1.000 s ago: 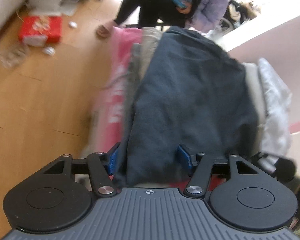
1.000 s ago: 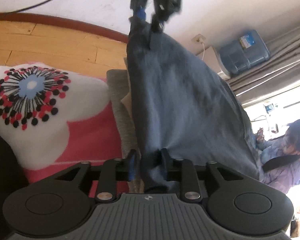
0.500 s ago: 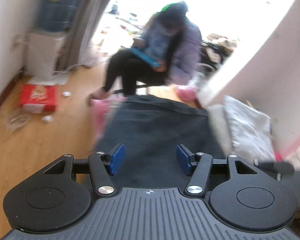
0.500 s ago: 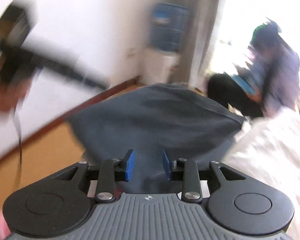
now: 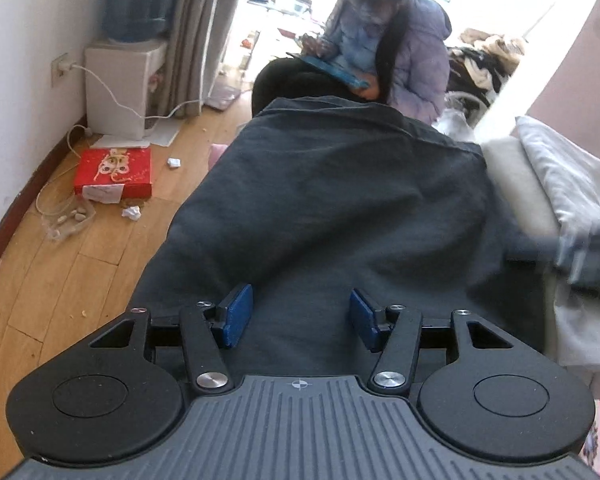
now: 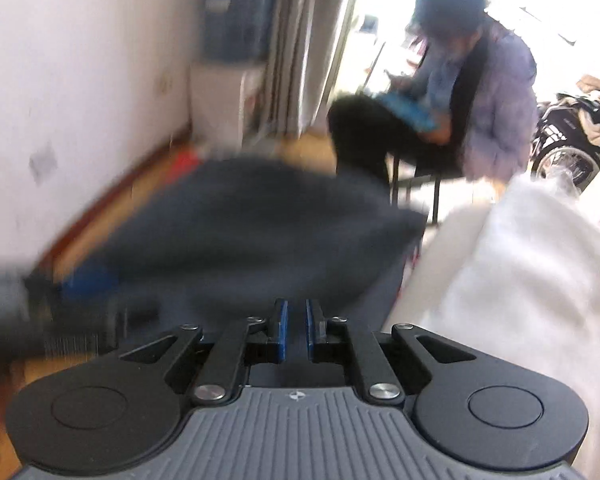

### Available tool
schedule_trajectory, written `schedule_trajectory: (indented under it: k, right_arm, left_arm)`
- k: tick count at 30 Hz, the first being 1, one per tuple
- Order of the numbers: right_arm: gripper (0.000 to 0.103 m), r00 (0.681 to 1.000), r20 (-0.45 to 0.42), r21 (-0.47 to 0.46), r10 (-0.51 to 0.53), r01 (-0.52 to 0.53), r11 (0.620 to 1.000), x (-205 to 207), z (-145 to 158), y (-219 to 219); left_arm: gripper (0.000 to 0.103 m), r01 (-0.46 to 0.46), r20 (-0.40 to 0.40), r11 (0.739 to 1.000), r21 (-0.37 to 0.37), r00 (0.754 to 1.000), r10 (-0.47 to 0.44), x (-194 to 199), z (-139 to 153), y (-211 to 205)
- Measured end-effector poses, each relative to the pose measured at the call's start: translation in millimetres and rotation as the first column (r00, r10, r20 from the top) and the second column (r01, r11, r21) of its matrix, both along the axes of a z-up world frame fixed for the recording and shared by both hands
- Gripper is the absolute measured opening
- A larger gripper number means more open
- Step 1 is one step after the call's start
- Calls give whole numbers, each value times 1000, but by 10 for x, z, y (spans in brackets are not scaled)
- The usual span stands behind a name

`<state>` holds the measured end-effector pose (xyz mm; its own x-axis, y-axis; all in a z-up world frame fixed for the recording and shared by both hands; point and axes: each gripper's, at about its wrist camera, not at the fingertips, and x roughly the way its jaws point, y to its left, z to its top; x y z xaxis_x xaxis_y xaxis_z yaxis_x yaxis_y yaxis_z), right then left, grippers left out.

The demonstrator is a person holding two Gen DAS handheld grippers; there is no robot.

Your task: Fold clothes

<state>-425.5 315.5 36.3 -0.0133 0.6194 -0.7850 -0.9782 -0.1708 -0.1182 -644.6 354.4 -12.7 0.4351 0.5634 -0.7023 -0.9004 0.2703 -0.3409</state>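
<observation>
While right gripper (image 6: 296, 326) closes — dark garment (image 5: 332, 200) spread.

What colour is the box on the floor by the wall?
Red box with a pale pattern; clearest in the left wrist view.

Our left gripper (image 5: 300, 316) tilts downward, fingers (image 5: 236, 316) standing apart. Our right gripper (image 6: 296, 330) is closing, fingers nearly touching, nothing between.

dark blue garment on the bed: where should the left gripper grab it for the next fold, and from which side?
Take the dark blue garment at its near edge, just ahead of the left gripper, coming down from above. The cloth lies spread and flat there, so an edge pinch likely gathers one layer cleanly. The far hem near the seated person looks a longer reach.
</observation>
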Motion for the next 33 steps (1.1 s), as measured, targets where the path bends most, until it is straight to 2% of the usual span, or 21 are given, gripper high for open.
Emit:
schedule_trajectory:
  k: [2,4,8,11,13,16,19,21,23,27,28,29,33]
  right_arm:
    - [11,1000,4,20,-14,14,1000,12,26,322]
    - [11,1000,-19,-9,-18,18,1000,16,-62,682]
    - [11,999,2,-94,-48,48,994,49,-597,1288]
    - [8,997,-20,-121,-72,69,990,114,-757,1400]
    - [10,997,-43,-84,-64,61,995,90,-600,1300]
    - [11,989,-144,-54,-15,7,999,67,-422,1249]
    - [11,966,-256,-138,20,-57,989,36,-633,1394]
    - [9,955,-295,-177,-14,-40,983,94,-848,1495]
    - [9,932,-359,-161,-52,-8,987,231,-766,1437]
    - [20,899,-424,-88,-111,81,993,548,-294,924]
    - [28,900,-419,-84,-117,90,992,592,-217,770]
    - [30,908,-401,-93,-120,90,992,594,-202,648]
    - [31,955,-275,-179,-106,57,982,452,-373,278]
  left_arm:
    - [55,-6,-21,1000,20,1000,6,51,-8,-29]
    - [55,-16,-35,999,33,999,17,97,-16,-64]
    - [55,-47,-34,998,46,998,49,119,-57,-102]
    - [56,-61,-34,996,58,997,63,120,-68,-108]
    - [56,-73,-28,996,52,997,74,113,-66,-95]
    - [56,-82,-17,996,46,996,83,92,-72,-103]
    - [56,-82,-19,995,49,996,83,96,-69,-117]
    - [56,-82,-22,995,49,996,83,104,-65,-121]
    - [56,-81,-22,996,44,996,82,106,-49,-106]
    - [57,-58,7,998,14,998,57,41,-30,-68]
    - [57,-38,7,999,11,999,38,20,-10,-59]
    - [57,-29,9,1000,10,1000,29,-4,15,-56]
    - [57,-8,35,999,45,999,6,-72,175,-33]
